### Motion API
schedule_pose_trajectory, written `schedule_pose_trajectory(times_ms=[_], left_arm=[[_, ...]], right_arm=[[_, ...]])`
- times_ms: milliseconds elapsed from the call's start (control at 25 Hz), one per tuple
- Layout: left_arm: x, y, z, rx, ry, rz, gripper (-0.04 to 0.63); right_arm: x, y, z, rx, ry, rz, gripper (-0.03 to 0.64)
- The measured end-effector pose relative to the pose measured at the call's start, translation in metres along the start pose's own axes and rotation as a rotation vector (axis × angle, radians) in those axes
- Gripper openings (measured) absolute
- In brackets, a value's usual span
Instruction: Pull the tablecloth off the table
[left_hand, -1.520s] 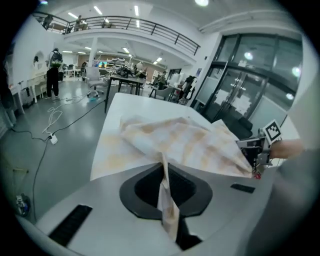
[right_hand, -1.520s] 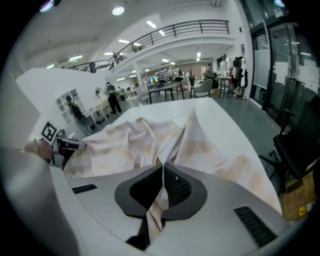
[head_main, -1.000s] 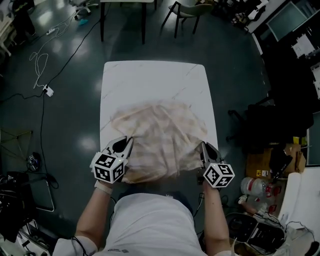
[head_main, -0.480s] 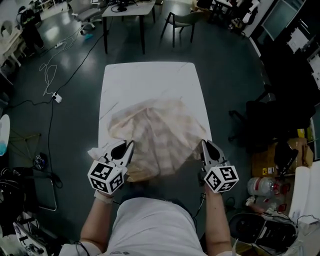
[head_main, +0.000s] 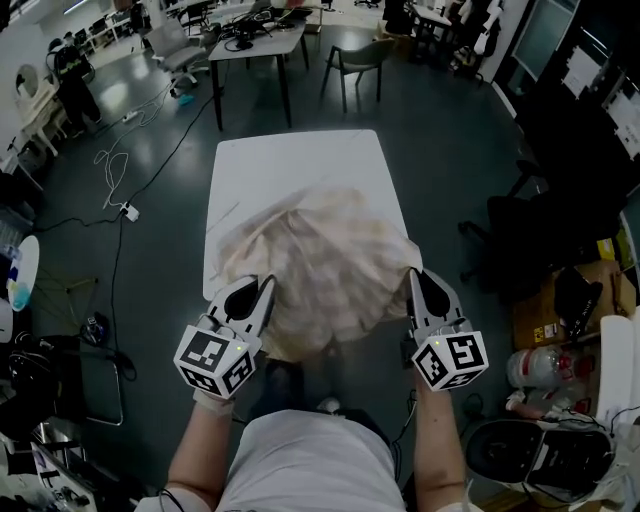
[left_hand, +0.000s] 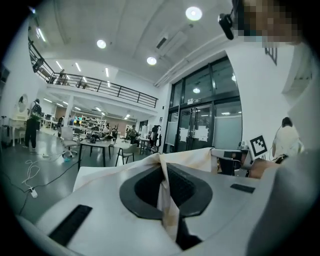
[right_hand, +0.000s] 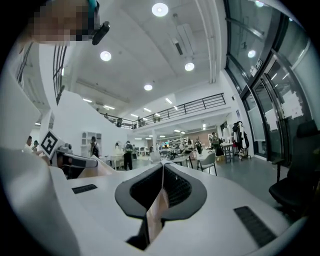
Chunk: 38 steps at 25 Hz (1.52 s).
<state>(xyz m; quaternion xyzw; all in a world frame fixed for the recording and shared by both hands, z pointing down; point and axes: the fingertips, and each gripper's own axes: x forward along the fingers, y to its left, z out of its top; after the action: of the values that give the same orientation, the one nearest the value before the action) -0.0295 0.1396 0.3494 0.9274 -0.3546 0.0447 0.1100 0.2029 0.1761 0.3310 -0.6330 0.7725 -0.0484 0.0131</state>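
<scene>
A beige checked tablecloth (head_main: 325, 265) lies bunched over the near half of a white table (head_main: 295, 160) in the head view, its near edge hanging off the table's front. My left gripper (head_main: 262, 287) is shut on the cloth's near left corner, and a fold of cloth (left_hand: 165, 195) runs pinched between the jaws in the left gripper view. At the near right corner my right gripper (head_main: 413, 278) is shut on the cloth too, with a strip of the cloth (right_hand: 156, 210) squeezed between its jaws. Both grippers are raised and tilted upward.
A dark chair (head_main: 355, 55) and a desk (head_main: 255, 45) stand beyond the table's far end. Cables and a power strip (head_main: 128, 212) lie on the floor at the left. Dark furniture (head_main: 540, 225) and boxes crowd the right side. The person's torso (head_main: 300, 465) is right behind the grippers.
Both grippers have pulled back toward the person and risen with the cloth. The cloth has slid toward the near edge and bunched up, baring more of the table's far half.
</scene>
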Motion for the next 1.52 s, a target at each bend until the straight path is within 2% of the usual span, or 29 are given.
schedule_pose_trajectory(times_ms=[240,400,520,840,1040,1280,1520], left_arm=[[-0.023,-0.035,0.058,0.059,-0.107,-0.031,0.018],[-0.026,-0.045,0.085,0.091,-0.138,-0.073,0.018],[-0.015,-0.047,0.093,0.100,-0.140,-0.138,0.018],[0.022,-0.056,0.091,0.106,-0.096,-0.270,0.018],[0.038,-0.070,0.089,0.099,-0.099,-0.333,0.018],[0.055,-0.087,0.090,0.102,-0.108,-0.393,0.018],[0.063,-0.098,0.088,0.110,-0.106,-0.426,0.018]], right_arm=[[-0.042,0.003,0.063,-0.046,-0.094,-0.038,0.028],[-0.060,0.011,0.093,-0.092,-0.129,-0.092,0.028],[-0.069,0.012,0.107,-0.131,-0.140,-0.165,0.028],[-0.094,0.003,0.114,-0.149,-0.140,-0.359,0.028],[-0.118,-0.001,0.111,-0.155,-0.130,-0.477,0.028],[-0.143,-0.006,0.106,-0.157,-0.127,-0.567,0.028],[-0.156,-0.005,0.099,-0.158,-0.123,-0.614,0.028]])
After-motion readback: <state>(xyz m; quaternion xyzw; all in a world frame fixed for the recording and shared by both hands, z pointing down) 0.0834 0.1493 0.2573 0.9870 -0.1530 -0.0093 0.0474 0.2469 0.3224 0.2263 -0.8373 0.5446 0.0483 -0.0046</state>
